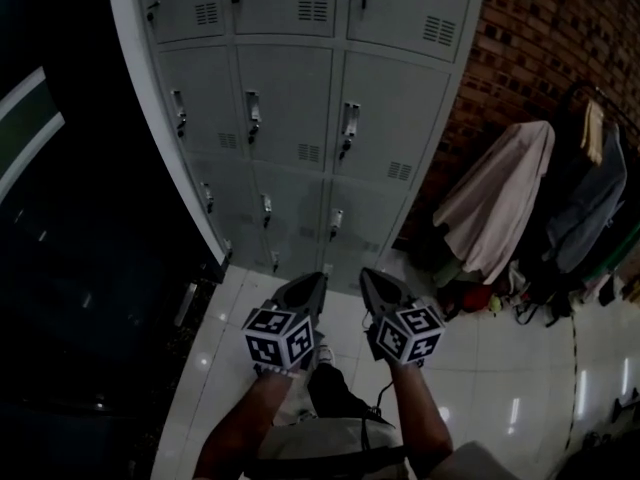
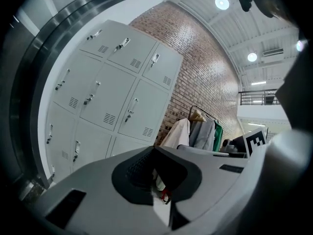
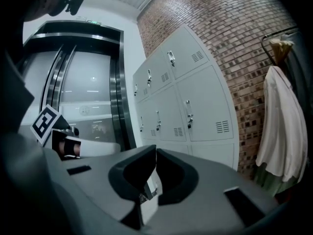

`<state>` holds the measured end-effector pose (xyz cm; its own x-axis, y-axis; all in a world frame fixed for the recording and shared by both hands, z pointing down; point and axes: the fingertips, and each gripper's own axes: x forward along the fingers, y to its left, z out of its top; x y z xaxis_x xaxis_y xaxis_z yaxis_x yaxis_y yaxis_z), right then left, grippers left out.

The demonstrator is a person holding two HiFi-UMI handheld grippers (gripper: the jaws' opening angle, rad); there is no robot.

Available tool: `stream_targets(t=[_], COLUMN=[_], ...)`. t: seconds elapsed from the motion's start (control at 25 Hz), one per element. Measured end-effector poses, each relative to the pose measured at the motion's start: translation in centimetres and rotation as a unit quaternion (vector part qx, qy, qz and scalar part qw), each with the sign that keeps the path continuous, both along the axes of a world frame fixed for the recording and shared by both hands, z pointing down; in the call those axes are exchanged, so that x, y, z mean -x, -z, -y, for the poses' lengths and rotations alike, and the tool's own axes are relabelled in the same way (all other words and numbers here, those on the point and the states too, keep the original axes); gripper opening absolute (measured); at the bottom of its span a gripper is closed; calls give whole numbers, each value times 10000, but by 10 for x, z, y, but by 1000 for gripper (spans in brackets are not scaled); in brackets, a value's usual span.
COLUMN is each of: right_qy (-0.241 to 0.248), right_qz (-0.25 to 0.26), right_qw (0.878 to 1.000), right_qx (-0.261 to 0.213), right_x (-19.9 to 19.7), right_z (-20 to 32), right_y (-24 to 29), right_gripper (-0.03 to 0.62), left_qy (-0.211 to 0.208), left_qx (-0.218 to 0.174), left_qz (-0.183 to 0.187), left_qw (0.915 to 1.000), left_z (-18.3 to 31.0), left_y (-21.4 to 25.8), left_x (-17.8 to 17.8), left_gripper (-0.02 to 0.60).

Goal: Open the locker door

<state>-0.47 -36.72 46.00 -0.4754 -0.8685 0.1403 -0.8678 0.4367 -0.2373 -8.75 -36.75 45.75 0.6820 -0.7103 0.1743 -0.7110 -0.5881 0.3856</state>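
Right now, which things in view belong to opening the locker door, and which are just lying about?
Job: lockers with door handles; left gripper and right gripper, both shut and empty.
Lying about: hanging coats; brick wall.

No legible text, number or sign, lockers (image 1: 290,108) included.

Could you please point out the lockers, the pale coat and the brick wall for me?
lockers (image 1: 285,98): head view, on the bare panel of the middle door.
pale coat (image 1: 500,198): head view, on the middle of its cloth.
brick wall (image 1: 540,38): head view, on bare bricks right of the lockers.
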Motion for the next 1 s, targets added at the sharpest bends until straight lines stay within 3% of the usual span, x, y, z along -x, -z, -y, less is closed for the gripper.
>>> stream_targets(t=[0.56, 0.72, 0.8, 0.88, 1.0], right_qy=[-214, -227, -250, -275, -239], right_qz=[-139, -213, -275, -359, -444], right_qw=[9994, 9990, 9987, 9982, 9975], right_qx=[-229, -308, -352, -401, -504], right_x=[-24, -29, -29, -28, -22], right_z=[197, 247, 269, 289, 316], right_y=[24, 35, 40, 46, 56], right_gripper=[30, 138, 157, 228, 269], left_qy=[108, 188, 234, 276, 338], left_qx=[38, 62, 59, 45, 23], left_qz=[62, 26, 13, 2, -20], left_qw=[9999, 9998, 9997, 9996, 9994], left_z=[157, 193, 208, 222, 240], left_y=[1, 3, 4, 5, 6], left_x=[-16, -20, -20, -21, -22], left_gripper=[-9, -9, -9, -9, -9])
